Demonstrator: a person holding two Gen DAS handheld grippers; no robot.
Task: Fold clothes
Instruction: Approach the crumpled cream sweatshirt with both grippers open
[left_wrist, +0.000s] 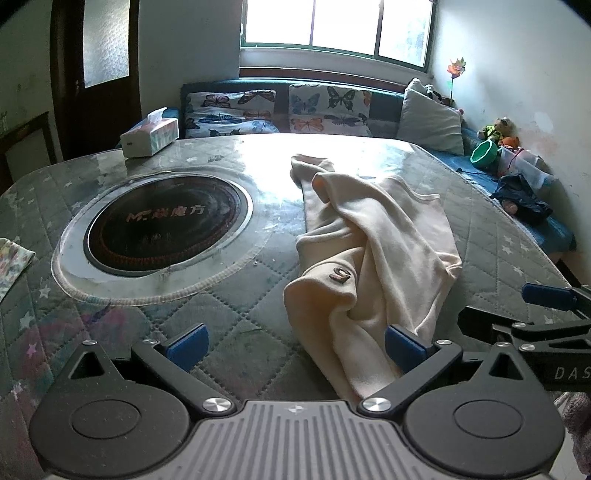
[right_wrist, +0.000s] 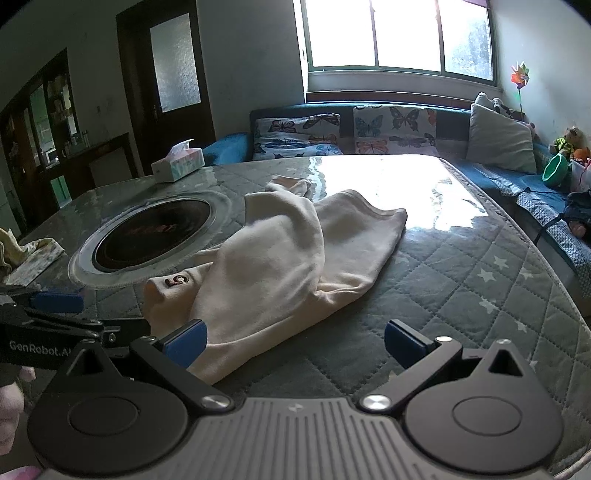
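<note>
A cream garment (left_wrist: 373, 243) with a small brown "5" patch (left_wrist: 340, 275) lies crumpled on the quilted table (left_wrist: 229, 317). It also shows in the right wrist view (right_wrist: 280, 258). My left gripper (left_wrist: 295, 349) is open, low over the table, with the garment's near end reaching between its blue pads. My right gripper (right_wrist: 295, 347) is open at the garment's near right side, its left pad (right_wrist: 186, 341) beside the cloth. Each gripper shows at the edge of the other's view.
A round black cooktop (left_wrist: 162, 221) is set in the table on the left. A tissue box (left_wrist: 149, 134) stands at the far left corner. A patterned cloth (left_wrist: 13, 258) lies at the left edge. A sofa with butterfly cushions (left_wrist: 325, 107) runs behind the table.
</note>
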